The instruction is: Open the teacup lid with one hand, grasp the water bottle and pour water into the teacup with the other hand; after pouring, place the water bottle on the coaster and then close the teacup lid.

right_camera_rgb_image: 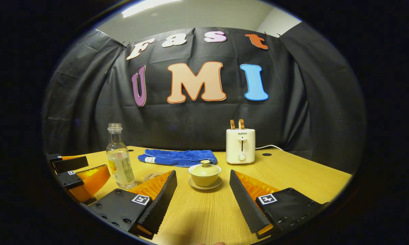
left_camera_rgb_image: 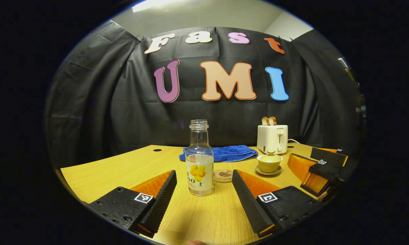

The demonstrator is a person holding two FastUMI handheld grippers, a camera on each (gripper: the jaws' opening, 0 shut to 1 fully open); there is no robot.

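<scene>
here, in the left gripper view, the left gripper (left_camera_rgb_image: 202, 190) sits low in the frame with its 2 fingers spread wide and nothing between them but bare table (left_camera_rgb_image: 109, 173). the water bottle (left_camera_rgb_image: 199, 160) stands upright at the centre, just beyond the fingertips and in line with the gap — not touched by either finger. it has no cap, and clear liquid fills roughly the lower half. just right of the bottle's base and a little behind it lies the coaster (left_camera_rgb_image: 223, 176), a small round disc flat on the wood. further right is the teacup (left_camera_rgb_image: 269, 163) on its saucer (left_camera_rgb_image: 268, 172), with the teacup lid (left_camera_rgb_image: 270, 157) still seated on top. behind these a blue towel (left_camera_rgb_image: 224, 153) lies crumpled, and a toaster (left_camera_rgb_image: 272, 137) stands at right centre with 2 slices poking up. the right gripper (left_camera_rgb_image: 321, 166) shows at the right edge of this view, its fingers apart.

in the right gripper view, the right gripper (right_camera_rgb_image: 203, 192) is likewise wide open at the bottom, holding nothing. the teacup (right_camera_rgb_image: 204, 174) sits at the centre, just ahead of the fingertips and lined up with the gap, lid (right_camera_rgb_image: 205, 167) on, saucer (right_camera_rgb_image: 204, 185) beneath. the water bottle (right_camera_rgb_image: 119, 158) stands at centre left, the coaster (right_camera_rgb_image: 152, 177) partly hidden behind a finger. the left gripper (right_camera_rgb_image: 76, 173) appears at the left edge, fingers apart — near the bottle but clear of it. the towel (right_camera_rgb_image: 178, 157) and toaster (right_camera_rgb_image: 240, 145) stand at the back.
</scene>
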